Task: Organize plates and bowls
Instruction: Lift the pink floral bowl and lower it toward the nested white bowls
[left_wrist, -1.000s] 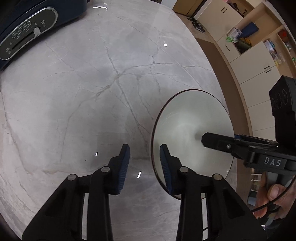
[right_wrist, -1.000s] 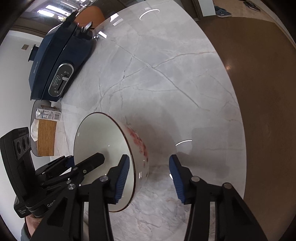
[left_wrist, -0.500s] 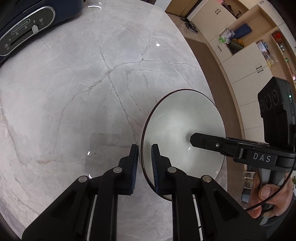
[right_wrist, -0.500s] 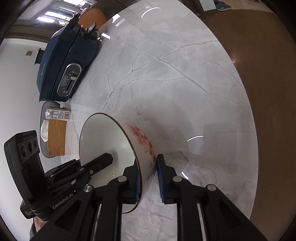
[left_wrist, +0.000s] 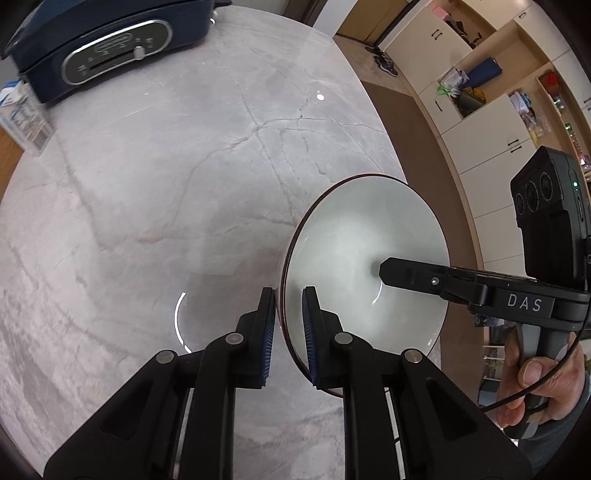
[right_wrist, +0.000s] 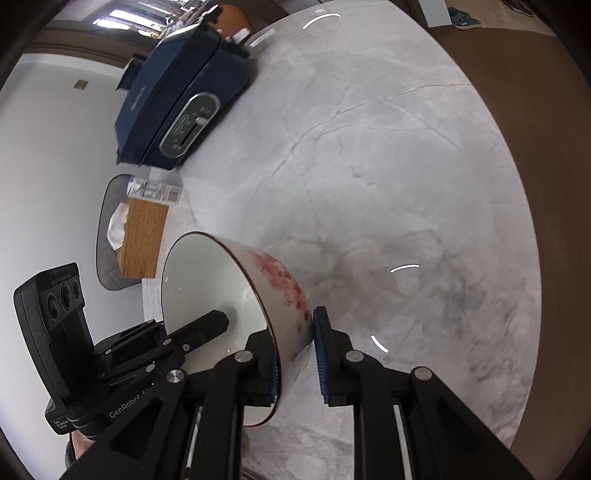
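Observation:
A white bowl (left_wrist: 354, 251) with a dark rim and red pattern on its outside (right_wrist: 284, 280) is held tilted above the marble table (left_wrist: 166, 177). My left gripper (left_wrist: 289, 325) is shut on its near rim, one finger inside and one outside. My right gripper (right_wrist: 295, 354) is shut on the opposite rim the same way. In the left wrist view the right gripper's inner finger (left_wrist: 417, 275) reaches into the bowl. In the right wrist view the left gripper's finger (right_wrist: 199, 328) shows inside the bowl.
A dark blue appliance (left_wrist: 107, 48) stands at the table's far side (right_wrist: 181, 107). A small carton (left_wrist: 24, 118) and a wooden box (right_wrist: 142, 236) sit near it. The table edge (right_wrist: 517, 206) drops to brown floor. Cabinets (left_wrist: 491, 110) stand beyond.
Both grippers closed on the bowl's rim from open a second ago. The bowl has since risen and both views have shifted, bringing the carton into the left view.

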